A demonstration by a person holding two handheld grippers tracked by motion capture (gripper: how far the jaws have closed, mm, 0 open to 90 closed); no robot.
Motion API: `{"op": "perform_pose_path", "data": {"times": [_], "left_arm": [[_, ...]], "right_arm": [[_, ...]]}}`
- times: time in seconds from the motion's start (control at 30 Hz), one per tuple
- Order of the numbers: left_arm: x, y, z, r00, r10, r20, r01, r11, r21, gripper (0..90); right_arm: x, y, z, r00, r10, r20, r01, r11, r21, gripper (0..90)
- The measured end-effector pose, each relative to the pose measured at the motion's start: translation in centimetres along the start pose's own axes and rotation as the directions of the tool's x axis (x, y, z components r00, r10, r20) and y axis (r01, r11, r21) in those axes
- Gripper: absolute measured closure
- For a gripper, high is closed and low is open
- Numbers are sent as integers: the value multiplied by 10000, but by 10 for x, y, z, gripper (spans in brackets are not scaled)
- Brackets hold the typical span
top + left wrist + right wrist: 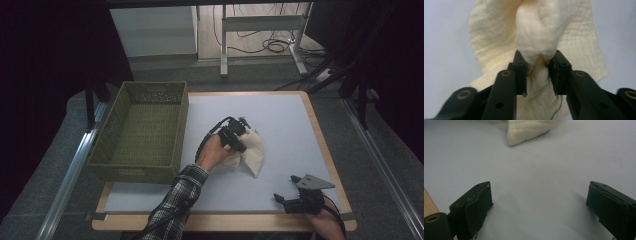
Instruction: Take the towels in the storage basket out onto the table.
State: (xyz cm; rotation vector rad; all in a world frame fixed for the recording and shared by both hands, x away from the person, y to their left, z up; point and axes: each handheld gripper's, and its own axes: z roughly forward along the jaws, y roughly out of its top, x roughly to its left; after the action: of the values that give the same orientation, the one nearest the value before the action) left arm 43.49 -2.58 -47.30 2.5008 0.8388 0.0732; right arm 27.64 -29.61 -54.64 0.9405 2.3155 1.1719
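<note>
A pale grey mat covers the table (pixel 280 115). An olive woven basket (pixel 140 132) stands on its left side. A cream cloth (pixel 252 150) lies bunched near the mat's middle. The left gripper (pixel 537 72) pinches a fold of it between its jaws. The right gripper (pixel 539 202) rests near the front right corner, jaws spread with nothing between them.

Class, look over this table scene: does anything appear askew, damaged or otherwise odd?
The cream cloth lies crumpled, not flat, bunched between the left gripper jaws. A loose thread dangles near it. The green basket sits straight.
</note>
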Motion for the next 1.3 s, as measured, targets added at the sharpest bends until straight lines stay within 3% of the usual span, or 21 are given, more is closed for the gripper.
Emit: {"op": "perform_pose_path", "data": {"times": [0.17,0.23,0.3,0.57,0.7,0.77,0.8,1.03,1.1,1.13,1.23,1.27,1.3], "left_arm": [[-4,-2,-3,9999,116,-68,-119,9994,-335,568],[-5,-3,-8,9997,225,-106,-229,9987,-454,489],[-8,-6,-17,9998,182,-18,-183,9951,-977,479],[-11,-17,-40,9999,-7,-130,-15,9855,-1699,401],[-12,-29,-46,9998,-121,-142,90,9795,-2011,414],[-12,-34,-47,9997,-218,-120,187,9768,-2133,435],[-11,-41,-47,9993,-317,-177,271,9749,-2210,449],[-8,-63,-39,9973,-717,-149,660,9682,-2415,472],[-8,-69,-36,9959,-874,-232,790,9660,-2461,469],[-6,-75,-33,9936,-1110,-228,1013,9600,-2611,456],[-5,-81,-29,9918,-1258,-234,1151,9571,-2659,418],[-4,-85,-24,9891,-1398,-470,1223,9558,-2675,392],[-4,-87,-21,9869,-1488,-619,1271,9549,-2682,381]], "right_arm": [[0,0,0,10000,10,-9,-10,10000,0,65],[0,0,0,10000,17,-19,-17,10000,2,65],[0,0,0,10000,16,-16,-16,10000,1,65],[1,0,0,10000,11,25,-11,10000,-12,65],[2,-1,-1,10000,-40,30,40,10000,-17,65],[2,-1,-2,9998,-161,-82,161,9999,16,65],[1,-1,-4,9988,-316,-384,321,9994,128,60],[4,2,-6,9967,-524,-624,556,9972,497,41],[5,4,-6,9974,-416,-589,457,9966,692,44],[4,7,-6,9979,-346,-548,389,9959,812,46],[3,9,-5,9986,-68,-532,107,9972,734,67],[-1,13,-4,9969,365,-694,-329,9981,523,105],[-1,15,-3,9968,440,-674,-406,9978,516,115]]}}
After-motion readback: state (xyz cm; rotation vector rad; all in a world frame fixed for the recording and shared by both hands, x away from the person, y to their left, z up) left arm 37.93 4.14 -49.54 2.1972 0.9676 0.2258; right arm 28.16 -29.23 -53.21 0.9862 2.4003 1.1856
